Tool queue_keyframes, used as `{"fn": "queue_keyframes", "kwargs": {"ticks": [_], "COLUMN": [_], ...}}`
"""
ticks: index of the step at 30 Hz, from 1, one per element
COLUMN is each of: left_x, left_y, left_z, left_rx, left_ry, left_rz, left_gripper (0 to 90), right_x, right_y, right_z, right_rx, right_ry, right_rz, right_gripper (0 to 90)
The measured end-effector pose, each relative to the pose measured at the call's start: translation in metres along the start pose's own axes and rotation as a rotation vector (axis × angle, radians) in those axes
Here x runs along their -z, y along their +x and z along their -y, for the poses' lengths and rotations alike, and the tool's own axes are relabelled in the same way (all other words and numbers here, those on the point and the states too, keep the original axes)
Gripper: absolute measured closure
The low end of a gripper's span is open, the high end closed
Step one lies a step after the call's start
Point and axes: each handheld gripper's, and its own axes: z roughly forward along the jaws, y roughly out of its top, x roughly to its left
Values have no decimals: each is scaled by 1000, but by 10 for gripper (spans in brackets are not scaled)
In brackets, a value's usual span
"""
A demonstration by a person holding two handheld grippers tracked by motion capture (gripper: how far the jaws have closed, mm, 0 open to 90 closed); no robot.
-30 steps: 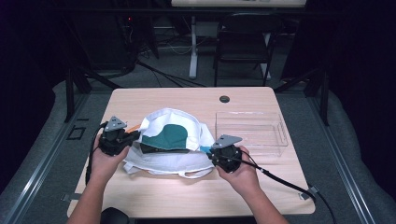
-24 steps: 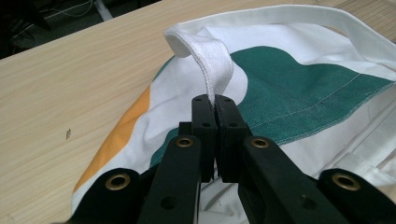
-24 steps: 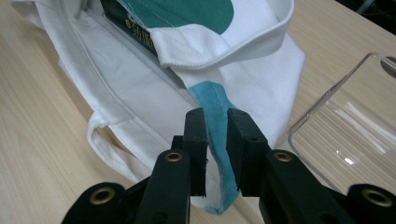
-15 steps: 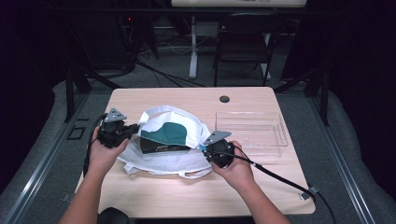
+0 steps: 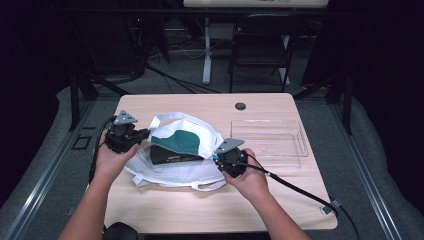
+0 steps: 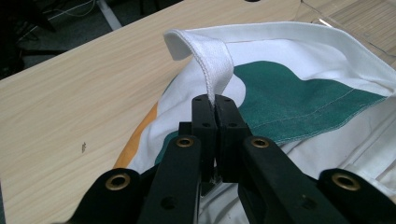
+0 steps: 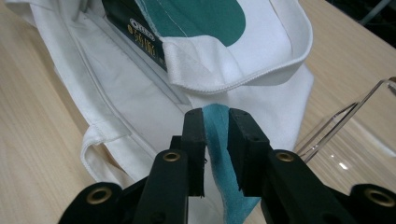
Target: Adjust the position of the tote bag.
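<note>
While clamping with the left gripper (image 6: 215,105), pinched the white handle (image 6: 212,60) flat between jaws pressed fully together and drew it up off the white tote bag (image 5: 175,172). At the right gripper (image 7: 215,116), set the jaws a little apart around a teal strip (image 7: 219,140) of fabric at the bag's edge; could not tell whether truly nipped or merely straddled.

Outward from there, found the bag lying near the middle of the wooden table (image 5: 200,210), its mouth propped open toward the right gripper, with 1 dark box (image 5: 172,155) lodged inside under the green-patched upper layer. Noted 1 clear tray (image 5: 270,137) just beside the bag on its right, apparently empty.

Judged 2 risks. Might lose the teal strip if not properly clamped, letting the mouth sag shut over the box. Might also drag bag and box together across the table by pulling harder on the handle, with nothing pinning the lower layer down.

Against 1 s ago: had raised the left gripper and carried it farther from the near edge, had lifted the upper layer so that more of the box's dark side showed, and had eased the right gripper slightly leftward, in toward the bag
</note>
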Motion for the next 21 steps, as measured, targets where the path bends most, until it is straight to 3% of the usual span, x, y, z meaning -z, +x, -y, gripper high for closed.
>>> {"fn": "queue_keyframes", "kwargs": {"ticks": [5,11,14,21], "left_x": [1,0,2,1], "left_y": [2,2,3,2], "left_z": [-3,-5,-4,-4], "left_rx": [5,4,5,-2], "left_ry": [0,8,7,10], "left_rz": [-1,-3,-2,-3], "left_gripper": [884,884,884,884], "right_x": [-4,-9,-8,-16], "right_y": [4,9,14,13], "right_z": [-6,-5,-3,0], "right_rx": [15,44,81,75], "right_ry": [22,38,43,55], "right_rz": [-12,2,23,40], "right_gripper": [771,754,722,716]}}
